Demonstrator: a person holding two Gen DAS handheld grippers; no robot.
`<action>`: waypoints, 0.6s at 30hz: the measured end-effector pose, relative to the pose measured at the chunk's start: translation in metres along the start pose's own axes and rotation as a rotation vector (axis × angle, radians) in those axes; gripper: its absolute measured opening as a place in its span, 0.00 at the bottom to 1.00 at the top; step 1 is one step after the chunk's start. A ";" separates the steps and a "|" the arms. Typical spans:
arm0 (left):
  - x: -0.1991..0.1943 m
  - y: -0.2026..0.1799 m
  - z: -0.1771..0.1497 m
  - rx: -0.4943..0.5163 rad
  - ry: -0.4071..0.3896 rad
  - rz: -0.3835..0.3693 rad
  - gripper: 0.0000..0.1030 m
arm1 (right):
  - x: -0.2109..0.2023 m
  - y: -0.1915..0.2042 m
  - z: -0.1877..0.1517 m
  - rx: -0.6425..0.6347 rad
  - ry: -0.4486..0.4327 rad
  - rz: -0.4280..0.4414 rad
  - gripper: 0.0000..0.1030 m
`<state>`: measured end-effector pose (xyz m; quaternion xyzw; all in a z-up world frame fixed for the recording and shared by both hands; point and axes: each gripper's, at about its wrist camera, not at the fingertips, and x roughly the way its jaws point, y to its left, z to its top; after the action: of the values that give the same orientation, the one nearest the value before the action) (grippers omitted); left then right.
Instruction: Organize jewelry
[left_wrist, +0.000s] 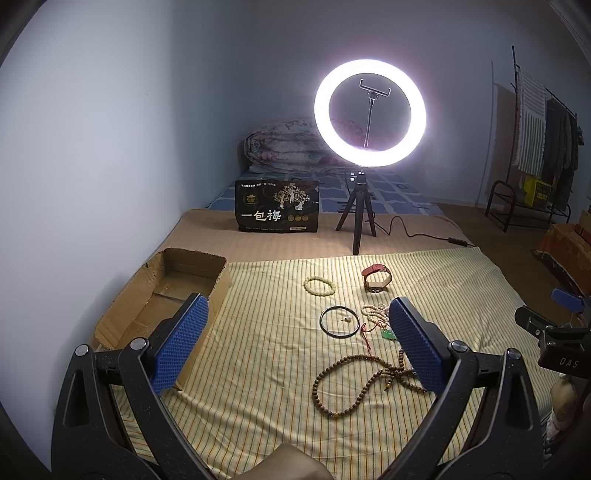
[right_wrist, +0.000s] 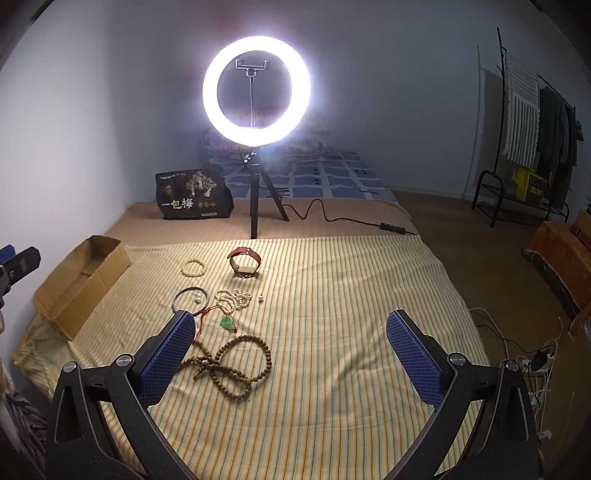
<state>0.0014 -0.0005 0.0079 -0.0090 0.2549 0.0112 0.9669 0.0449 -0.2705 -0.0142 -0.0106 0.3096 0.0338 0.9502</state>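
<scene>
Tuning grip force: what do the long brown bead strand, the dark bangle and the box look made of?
Long bead strand: probably wood, matte brown round beads. Dark bangle: thin rigid hoop, slight sheen, metal or stone, unclear. Box: corrugated cardboard, raw brown, creased flaps.

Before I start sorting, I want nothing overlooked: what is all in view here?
cardboard box: 1, brown, open, left of cloth
striped cloth: 1, yellow, under jewelry
pale bead bracelet: 1, cream, far
watch: 1, red strap, far
bangle: 1, dark, middle
pearl strand: 1, white, middle
jade pendant: 1, green, red cord
wooden bead strand: 1, brown, near
ring light: 1, lit, tripod behind
black bag: 1, behind
left gripper: open
right gripper: open
</scene>
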 end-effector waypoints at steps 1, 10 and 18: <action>0.000 0.000 0.000 0.000 0.000 0.000 0.97 | 0.000 0.000 0.000 0.000 0.002 0.002 1.00; 0.000 0.000 -0.001 0.001 -0.002 0.001 0.97 | 0.001 0.001 0.001 -0.003 0.008 0.007 1.00; 0.000 0.000 -0.001 -0.001 -0.002 0.000 0.97 | 0.001 0.002 0.000 -0.008 0.019 0.020 1.00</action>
<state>0.0005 -0.0002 0.0067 -0.0095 0.2540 0.0114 0.9671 0.0454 -0.2683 -0.0142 -0.0115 0.3185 0.0444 0.9468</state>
